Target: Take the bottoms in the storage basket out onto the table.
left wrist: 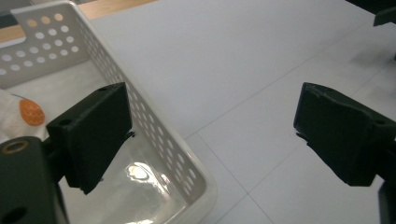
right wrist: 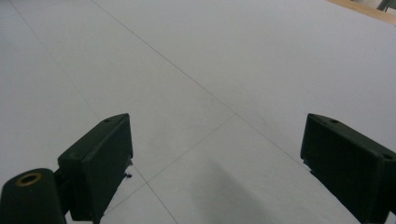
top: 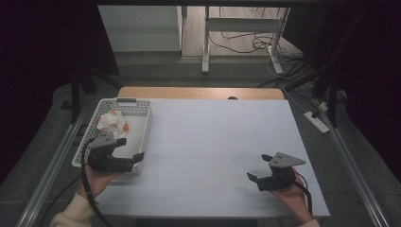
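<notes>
High view overhead, facing fwd; 2 gripper views close, sharing table.

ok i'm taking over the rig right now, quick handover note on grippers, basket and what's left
Left gripper: open, holding nothing, over the near right corner of the basket, one jaw above the inside, the other above the table.
Right gripper: open, holding nothing, low over bare table at the near right.
Things: a white and orange item lies in the basket towards its far end.
Done: the item sits in the basket.
Left: can't tell; likely just draw both grippers back.
</notes>
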{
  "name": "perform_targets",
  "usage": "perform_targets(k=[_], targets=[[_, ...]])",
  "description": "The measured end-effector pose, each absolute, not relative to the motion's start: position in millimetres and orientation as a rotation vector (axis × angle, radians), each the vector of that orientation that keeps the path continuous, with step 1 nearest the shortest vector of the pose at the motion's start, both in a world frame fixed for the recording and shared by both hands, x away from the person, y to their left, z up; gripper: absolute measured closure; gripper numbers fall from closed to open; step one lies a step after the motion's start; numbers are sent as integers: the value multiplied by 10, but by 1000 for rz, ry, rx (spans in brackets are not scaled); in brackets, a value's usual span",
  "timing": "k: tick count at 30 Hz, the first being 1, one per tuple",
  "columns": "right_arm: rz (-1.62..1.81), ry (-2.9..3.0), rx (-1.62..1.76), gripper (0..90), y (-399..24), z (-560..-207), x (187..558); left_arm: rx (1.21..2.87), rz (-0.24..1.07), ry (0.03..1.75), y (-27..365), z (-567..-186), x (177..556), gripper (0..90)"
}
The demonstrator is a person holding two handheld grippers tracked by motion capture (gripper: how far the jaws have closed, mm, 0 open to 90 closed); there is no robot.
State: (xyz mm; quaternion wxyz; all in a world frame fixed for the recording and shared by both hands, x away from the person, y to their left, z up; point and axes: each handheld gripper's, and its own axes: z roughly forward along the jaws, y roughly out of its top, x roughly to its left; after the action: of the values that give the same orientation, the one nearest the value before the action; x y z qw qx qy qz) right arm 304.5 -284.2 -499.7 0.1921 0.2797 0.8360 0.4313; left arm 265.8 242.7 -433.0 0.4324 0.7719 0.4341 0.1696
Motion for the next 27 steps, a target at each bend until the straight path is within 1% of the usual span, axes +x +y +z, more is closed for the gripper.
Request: perform_targets(k=[13,21,27], targets=[[1199,2359,791,92,-2833,-5016,3073,1913,424,1099,2497,-4271,2786,109],[1192,2365,793,93,-2833,-5016,3062,1861,400,1132,2606,-4265,2874,112],[1195,2370,793,92,-2834,-5020,3068,1864,416,1151,2647,-4257,2938,112]])
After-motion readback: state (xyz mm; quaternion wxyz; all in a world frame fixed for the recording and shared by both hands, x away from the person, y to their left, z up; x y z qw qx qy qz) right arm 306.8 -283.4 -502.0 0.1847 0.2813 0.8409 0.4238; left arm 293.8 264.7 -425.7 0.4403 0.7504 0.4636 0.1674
